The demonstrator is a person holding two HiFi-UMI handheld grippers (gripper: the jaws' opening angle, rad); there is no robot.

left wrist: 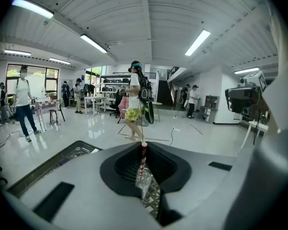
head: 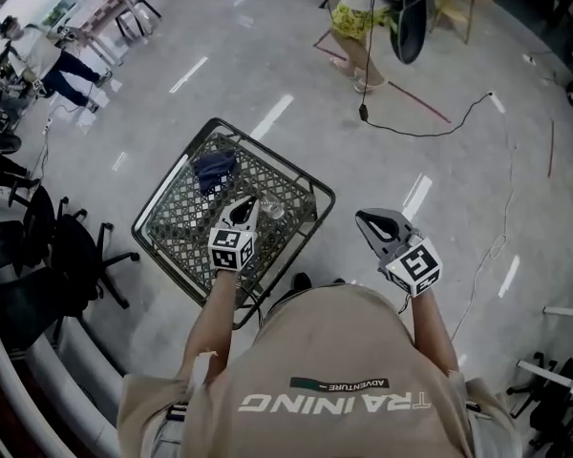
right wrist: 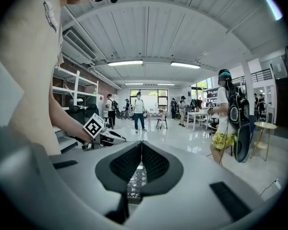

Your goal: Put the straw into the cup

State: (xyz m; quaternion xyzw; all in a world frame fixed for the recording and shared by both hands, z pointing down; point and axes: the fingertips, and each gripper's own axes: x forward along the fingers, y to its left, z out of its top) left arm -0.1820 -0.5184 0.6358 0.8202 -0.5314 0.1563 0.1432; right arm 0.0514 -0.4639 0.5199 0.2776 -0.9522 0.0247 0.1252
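Note:
A red-and-white striped straw (left wrist: 142, 161) in a clear wrapper stands upright between the jaws of my left gripper (left wrist: 143, 146), which is shut on it. In the head view the left gripper (head: 247, 205) hovers over the black mesh table (head: 172, 222), right beside a clear cup (head: 273, 209) that stands on the mesh. My right gripper (head: 365, 220) hangs over the bare floor to the right of the table. Its jaws (right wrist: 141, 145) are closed with nothing between them. The right gripper view also shows the left gripper (right wrist: 105, 134) off to the left.
A dark blue cloth (head: 215, 170) lies at the far side of the mesh table. Black office chairs (head: 57, 251) stand to the left. A black cable (head: 430, 127) trails over the glossy floor ahead, where a person in yellow shorts (head: 351, 17) walks.

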